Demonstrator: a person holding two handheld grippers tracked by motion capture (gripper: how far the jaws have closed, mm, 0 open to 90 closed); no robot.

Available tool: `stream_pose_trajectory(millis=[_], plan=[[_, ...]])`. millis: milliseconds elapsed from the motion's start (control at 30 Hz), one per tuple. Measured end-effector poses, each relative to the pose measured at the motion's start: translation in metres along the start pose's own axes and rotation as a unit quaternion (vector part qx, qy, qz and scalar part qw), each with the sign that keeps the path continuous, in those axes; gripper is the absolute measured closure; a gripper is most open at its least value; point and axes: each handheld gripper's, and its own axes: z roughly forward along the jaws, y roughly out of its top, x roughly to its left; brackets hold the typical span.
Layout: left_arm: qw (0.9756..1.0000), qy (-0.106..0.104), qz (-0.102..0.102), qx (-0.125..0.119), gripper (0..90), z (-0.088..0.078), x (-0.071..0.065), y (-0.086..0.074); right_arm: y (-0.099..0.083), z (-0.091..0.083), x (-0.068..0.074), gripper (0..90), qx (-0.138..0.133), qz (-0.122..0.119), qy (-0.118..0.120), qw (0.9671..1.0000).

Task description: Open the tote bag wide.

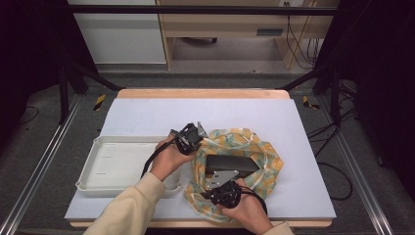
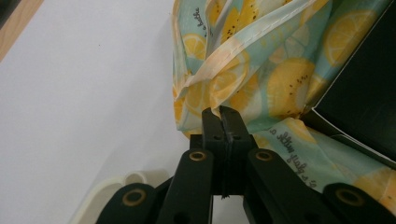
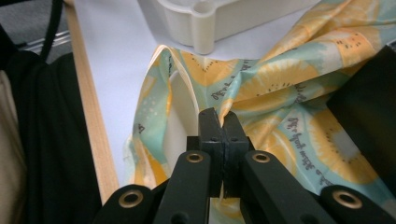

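Note:
A lemon-print cloth bag (image 1: 266, 154) lies open on the white mat, with a black box (image 1: 232, 164) resting inside it. My left gripper (image 1: 197, 144) is at the bag's left rim, and in the left gripper view my left gripper (image 2: 223, 114) is shut on the pale hem of the cloth (image 2: 280, 70). The right gripper (image 1: 209, 195) is at the bag's near edge. In the right gripper view my right gripper (image 3: 221, 117) pinches a fold of the cloth (image 3: 280, 79). The black box (image 3: 369, 116) sits to the right of that fold.
A white plastic tray (image 1: 98, 147) lies left of the bag, its rounded corner (image 3: 205, 18) close to the cloth. The table's wooden front edge (image 3: 93, 116) runs just beside the right gripper. The mat (image 1: 195, 110) stretches behind the bag.

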Motion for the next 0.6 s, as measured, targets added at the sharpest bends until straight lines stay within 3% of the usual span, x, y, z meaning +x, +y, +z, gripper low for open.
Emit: stream_pose_trajectory(millis=[433, 600], plan=[[1.0000, 0.004, -0.008, -0.001, 90.0, 0.0022, 0.0038, -0.0022, -0.0019, 0.0000, -0.0006, 90.0, -0.005, 0.001, 0.015, 0.9999], [0.9999, 0.000, -0.014, -0.010, 90.0, 0.0027, 0.0029, -0.0038, -0.0023, -0.0009, -0.0003, 90.0, -0.005, -0.002, 0.011, 0.9999]])
